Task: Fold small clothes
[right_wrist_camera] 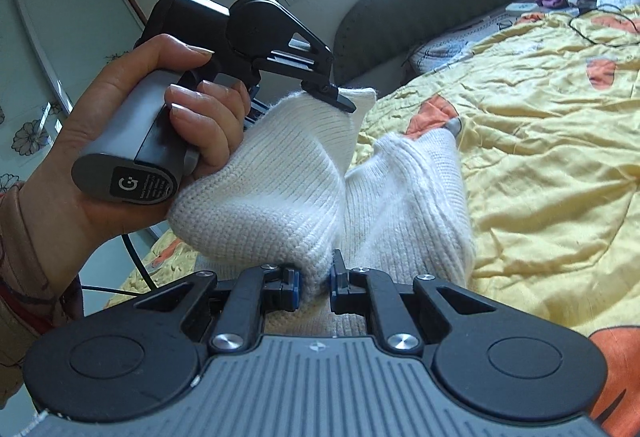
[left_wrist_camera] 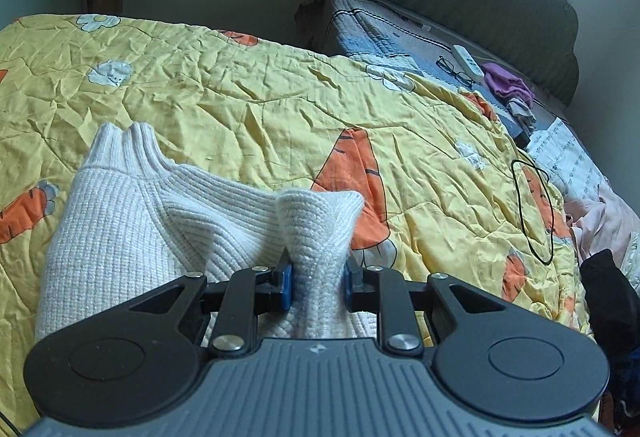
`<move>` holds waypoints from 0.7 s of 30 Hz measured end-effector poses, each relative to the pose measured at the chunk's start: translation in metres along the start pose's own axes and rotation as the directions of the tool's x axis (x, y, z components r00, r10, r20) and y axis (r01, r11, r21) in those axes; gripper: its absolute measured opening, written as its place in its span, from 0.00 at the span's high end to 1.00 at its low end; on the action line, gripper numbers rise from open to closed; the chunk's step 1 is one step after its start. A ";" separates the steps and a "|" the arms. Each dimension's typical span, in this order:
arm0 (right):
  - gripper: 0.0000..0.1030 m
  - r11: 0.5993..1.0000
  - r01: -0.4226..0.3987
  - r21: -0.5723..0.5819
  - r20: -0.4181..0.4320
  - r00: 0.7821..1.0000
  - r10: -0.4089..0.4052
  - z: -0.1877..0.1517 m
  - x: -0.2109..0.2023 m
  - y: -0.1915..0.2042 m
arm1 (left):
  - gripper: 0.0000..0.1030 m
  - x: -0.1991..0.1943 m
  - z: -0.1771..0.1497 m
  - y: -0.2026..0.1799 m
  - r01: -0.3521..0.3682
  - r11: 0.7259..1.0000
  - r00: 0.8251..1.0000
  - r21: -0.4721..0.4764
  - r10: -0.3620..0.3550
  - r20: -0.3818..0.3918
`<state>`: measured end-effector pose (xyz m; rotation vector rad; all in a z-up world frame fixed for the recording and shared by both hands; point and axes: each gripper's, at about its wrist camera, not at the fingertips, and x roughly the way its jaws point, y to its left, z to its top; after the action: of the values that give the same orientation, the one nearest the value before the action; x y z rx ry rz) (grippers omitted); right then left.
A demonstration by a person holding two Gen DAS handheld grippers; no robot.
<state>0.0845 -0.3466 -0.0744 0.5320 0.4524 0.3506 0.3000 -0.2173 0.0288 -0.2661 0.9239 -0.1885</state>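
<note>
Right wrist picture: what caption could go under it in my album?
Both tongs, right and left, pinch a white knitted sweater above the yellow carrot quilt.

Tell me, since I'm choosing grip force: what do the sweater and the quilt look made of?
Sweater: soft ribbed knit, likely wool or acrylic, with fuzzy, matte rows. Quilt: thin woven cotton-like fabric with a slight sheen, crinkled, stitched and printed with carrots.

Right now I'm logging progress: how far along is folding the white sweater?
Early. Nothing looks finished: the white knit sweater is rumpled, partly lifted off the yellow carrot quilt. In hand: the left gripper and right gripper each pinch a bunch of knit. Left: laying it flat and making every fold.
</note>
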 end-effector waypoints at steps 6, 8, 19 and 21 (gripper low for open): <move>0.86 1.000 -0.003 0.029 -0.014 1.000 0.003 -0.003 0.001 -0.006 | 0.79 0.007 -0.004 -0.006 -0.007 1.000 1.000 -0.002 0.007 -0.009; 0.86 0.999 -0.005 0.043 -0.017 1.000 0.006 -0.003 0.001 -0.008 | 0.77 0.010 -0.005 -0.007 -0.002 1.000 1.000 -0.002 0.002 -0.015; 0.81 0.996 0.009 0.094 -0.040 0.999 -0.005 -0.008 -0.004 -0.021 | 0.64 0.028 -0.014 -0.008 0.097 0.995 0.995 0.002 -0.097 -0.031; 0.81 0.995 0.008 0.096 -0.042 0.999 -0.004 -0.008 -0.004 -0.022 | 0.64 0.028 -0.017 -0.010 0.089 0.996 0.996 0.020 -0.088 -0.020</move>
<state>0.0811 -0.3626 -0.0915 0.6178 0.5132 0.3356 0.3023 -0.2373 0.0011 -0.2867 0.9296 -0.2828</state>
